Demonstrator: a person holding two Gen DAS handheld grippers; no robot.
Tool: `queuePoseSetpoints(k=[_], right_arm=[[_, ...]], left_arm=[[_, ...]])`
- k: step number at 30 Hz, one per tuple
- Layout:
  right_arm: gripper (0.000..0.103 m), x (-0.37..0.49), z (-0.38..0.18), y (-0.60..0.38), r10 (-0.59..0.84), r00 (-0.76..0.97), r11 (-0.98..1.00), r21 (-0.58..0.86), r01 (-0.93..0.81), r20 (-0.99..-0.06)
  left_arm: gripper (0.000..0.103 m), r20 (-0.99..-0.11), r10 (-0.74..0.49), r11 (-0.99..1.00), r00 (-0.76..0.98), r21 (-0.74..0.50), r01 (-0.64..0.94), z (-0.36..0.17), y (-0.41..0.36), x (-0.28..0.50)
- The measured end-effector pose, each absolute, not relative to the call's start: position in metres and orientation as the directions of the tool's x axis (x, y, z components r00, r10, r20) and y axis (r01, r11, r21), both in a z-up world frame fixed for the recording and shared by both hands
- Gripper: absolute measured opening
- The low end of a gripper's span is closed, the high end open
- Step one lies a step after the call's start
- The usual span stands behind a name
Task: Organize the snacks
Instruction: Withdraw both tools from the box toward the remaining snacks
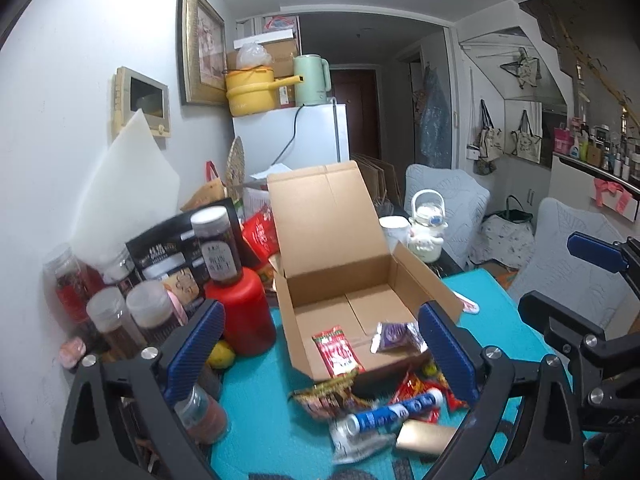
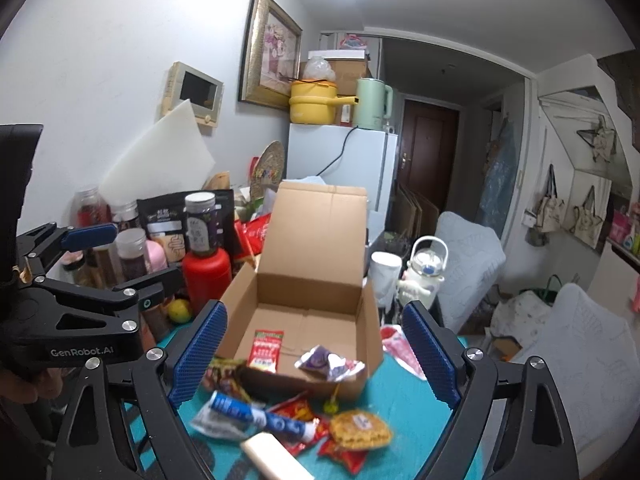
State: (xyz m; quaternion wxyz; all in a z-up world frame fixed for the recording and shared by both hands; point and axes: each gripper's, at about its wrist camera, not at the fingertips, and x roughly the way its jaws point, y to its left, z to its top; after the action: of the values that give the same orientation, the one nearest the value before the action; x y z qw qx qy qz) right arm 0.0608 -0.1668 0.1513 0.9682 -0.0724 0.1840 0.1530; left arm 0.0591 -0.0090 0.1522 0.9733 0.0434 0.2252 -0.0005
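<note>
An open cardboard box [image 1: 340, 264] [image 2: 308, 284] stands on the teal mat [image 1: 260, 400] with its lid up. Inside lie a red sachet [image 1: 338, 350] [image 2: 266, 346] and a purple-and-silver packet [image 1: 396, 336] [image 2: 328, 362]. In front of the box is a loose pile: a blue-and-white tube [image 1: 396, 410] [image 2: 256, 414], red packets [image 1: 420, 388], a round noodle snack [image 2: 360, 430] and a beige bar [image 1: 424, 438] [image 2: 276, 460]. My left gripper [image 1: 322, 312] [image 2: 124, 260] and my right gripper [image 2: 316, 312] [image 1: 568, 280] hover side by side above the pile, both open and holding nothing.
Left of the box crowd several jars, a black pouch, a red canister [image 1: 240, 312] [image 2: 206, 276] and a lemon [image 1: 220, 354]. A white mug [image 1: 394, 228] and a white water bottle [image 1: 426, 228] stand behind the box on the right. Padded chairs [image 2: 468, 248] sit beyond the table.
</note>
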Motion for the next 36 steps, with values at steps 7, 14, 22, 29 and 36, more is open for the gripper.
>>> queuePoseSetpoints(k=[7,14,22,29,36], right_arm=[[0.090,0.032,0.128,-0.169,0.264,0.881,0.946,-0.072,-0.316,-0.393],[0.090,0.016,0.096,-0.172,0.274,0.860,0.947,-0.033,-0.319,-0.430],[0.090,0.009,0.064,-0.171,0.285,0.835,0.944,-0.013,-0.330,-0.472],[0.090,0.012,0.031,-0.168,0.308,0.790,0.936,0.019,-0.352,-0.530],[0.090,0.023,0.002,-0.167,0.326,0.743,0.928,0.049,-0.369,-0.585]], left_arm=[[0.099,-0.483,-0.015,0.996,0.876,0.066,0.053,0.127,-0.012,0.039],[0.099,-0.531,-0.034,0.996,0.846,0.050,0.071,0.099,-0.013,0.027],[0.099,-0.600,-0.042,0.998,0.799,0.005,0.057,0.064,-0.004,0.019],[0.099,-0.653,-0.054,0.998,0.756,-0.010,0.063,0.037,0.000,0.018],[0.099,-0.704,-0.090,0.996,0.704,-0.065,0.063,0.006,0.005,0.025]])
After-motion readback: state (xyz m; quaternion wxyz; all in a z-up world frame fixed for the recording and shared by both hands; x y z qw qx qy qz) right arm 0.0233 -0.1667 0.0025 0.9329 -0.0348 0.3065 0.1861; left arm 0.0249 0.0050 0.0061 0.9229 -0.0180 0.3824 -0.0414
